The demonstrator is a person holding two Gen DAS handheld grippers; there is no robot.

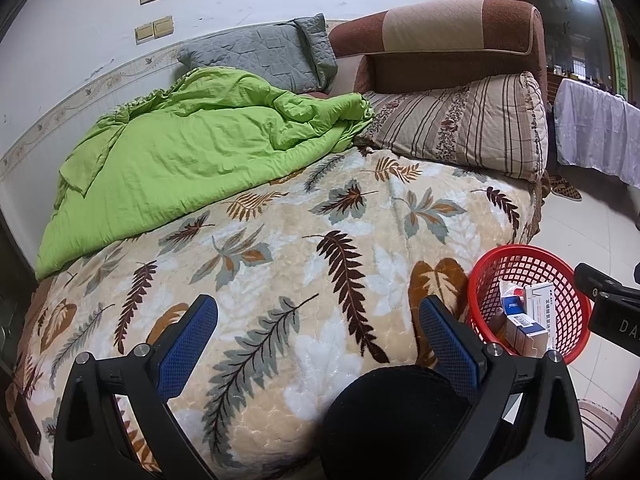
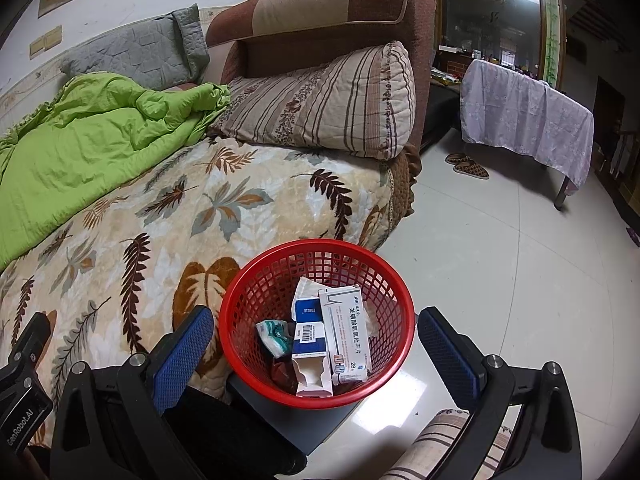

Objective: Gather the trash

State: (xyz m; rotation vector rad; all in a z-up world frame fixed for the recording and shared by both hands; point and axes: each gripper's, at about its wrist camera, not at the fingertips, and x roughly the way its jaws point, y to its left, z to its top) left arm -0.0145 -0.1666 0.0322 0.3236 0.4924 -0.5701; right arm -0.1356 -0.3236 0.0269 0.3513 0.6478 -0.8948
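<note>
Red basket (image 2: 316,322): one, mesh plastic, round, just ahead of right gripper (image 2: 316,344), between its blue pads.
Trash inside: two white-and-blue cartons (image 2: 347,336), one crumpled teal-white wrapper (image 2: 275,334).
Right gripper: spread wide, holding nothing.
Left gripper (image 1: 318,334): spread wide, empty, over leaf-print blanket (image 1: 280,248); basket to its right.
</note>
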